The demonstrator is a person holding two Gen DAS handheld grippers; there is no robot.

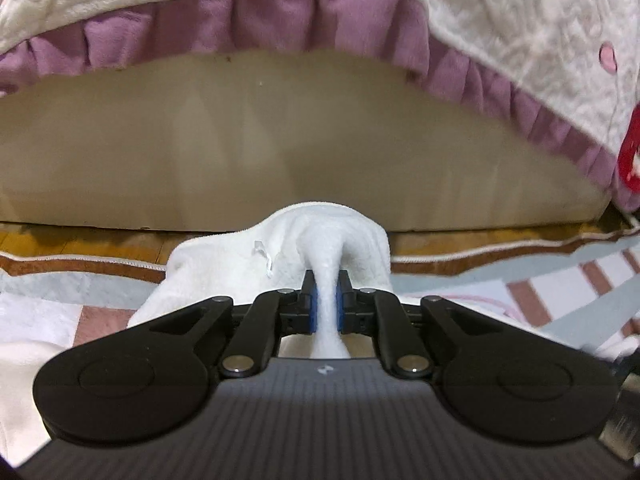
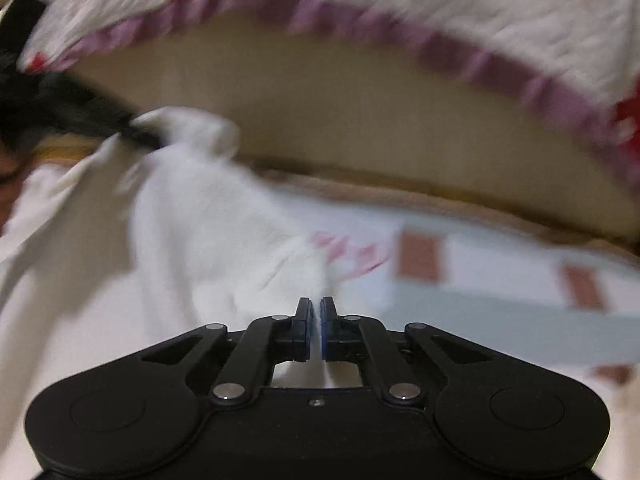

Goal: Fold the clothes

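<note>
A white garment [image 1: 224,272] lies on the patterned mat in front of the bed. My left gripper [image 1: 327,300] is shut on a bunched ridge of it, and the cloth is squeezed between the blue pads [image 1: 313,308] and lifted off the mat. In the right wrist view the same white garment [image 2: 200,220] spreads to the left, with pink print near its edge. My right gripper [image 2: 317,320] has its jaws almost together, and a thin fold of the garment's edge rises up between them. The left gripper [image 2: 154,140] shows as a dark blur at the far left, holding up a corner.
The beige side of a bed [image 1: 280,140] rises straight ahead, with a white and red quilt with a purple ruffle [image 1: 200,28] hanging over it. A checked mat [image 2: 500,312] covers the floor. A strip of wooden floor [image 1: 80,240] runs along the bed's base.
</note>
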